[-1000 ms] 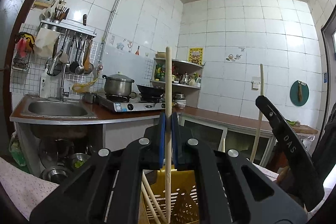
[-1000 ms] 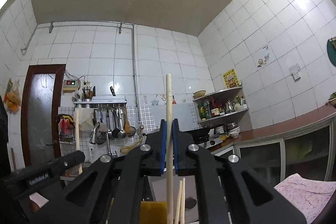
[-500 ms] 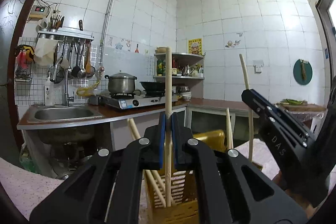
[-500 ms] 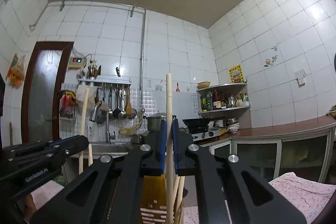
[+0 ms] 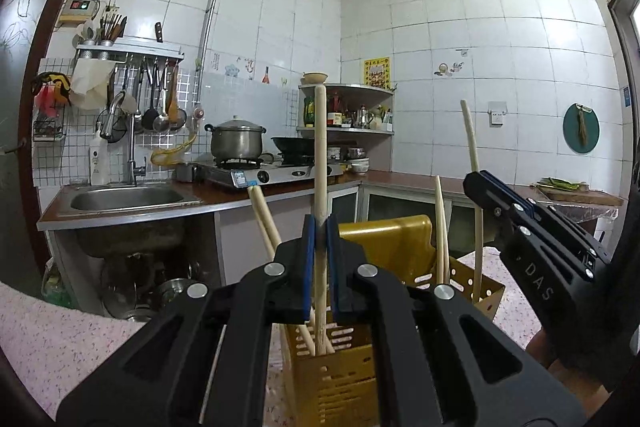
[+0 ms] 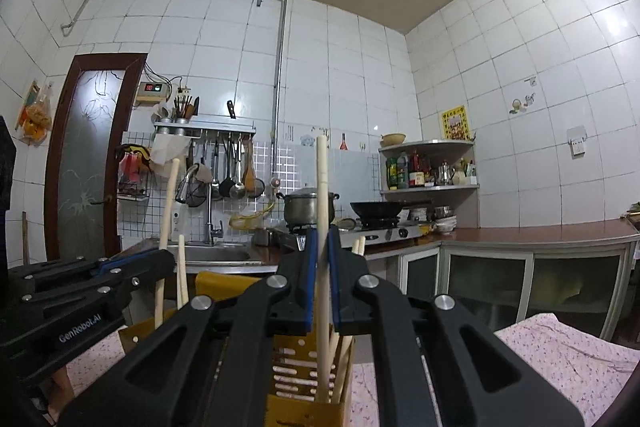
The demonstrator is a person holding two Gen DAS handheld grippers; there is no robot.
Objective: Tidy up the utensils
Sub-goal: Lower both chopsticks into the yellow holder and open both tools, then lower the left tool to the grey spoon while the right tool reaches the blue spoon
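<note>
Start at the left: your left claw [image 5: 320, 227] is pinching a wooden chopstick [image 5: 319, 147] upright between its blue pads; the stick's lower end already sits inside the yellow slotted holder [image 5: 340, 379], in the compartment nearest the left wrist camera, alongside other sticks [image 5: 262, 211] that lean away to the left. The holder stands on the tabletop [image 5: 60, 339], which is covered with a pink-patterned cloth; its exact place relative to the tabletop's edges cannot be told from either view.

Move right: your right claw [image 6: 321, 239] is likewise pressed onto a second chopstick [image 6: 322, 179], held upright; its lower end reaches down into the holder's right-hand compartment as the right wrist camera shows it, beside two or three sticks [image 6: 358, 247] already stored there. Each claw is visible in the other's view, just beside the holder, one on either side.

Step in hand, as a judgement: insertion of both chopsticks, close to completion; whether either tip rests on the holder's floor is hidden.

The next move calls for spreading each claw so that the sticks drop or settle; keep the claws level while releasing, then lift clear straight upward. Caution: the neighbouring sticks stand close to the pads; a sideways withdrawal could catch them and tip the light holder.
</note>
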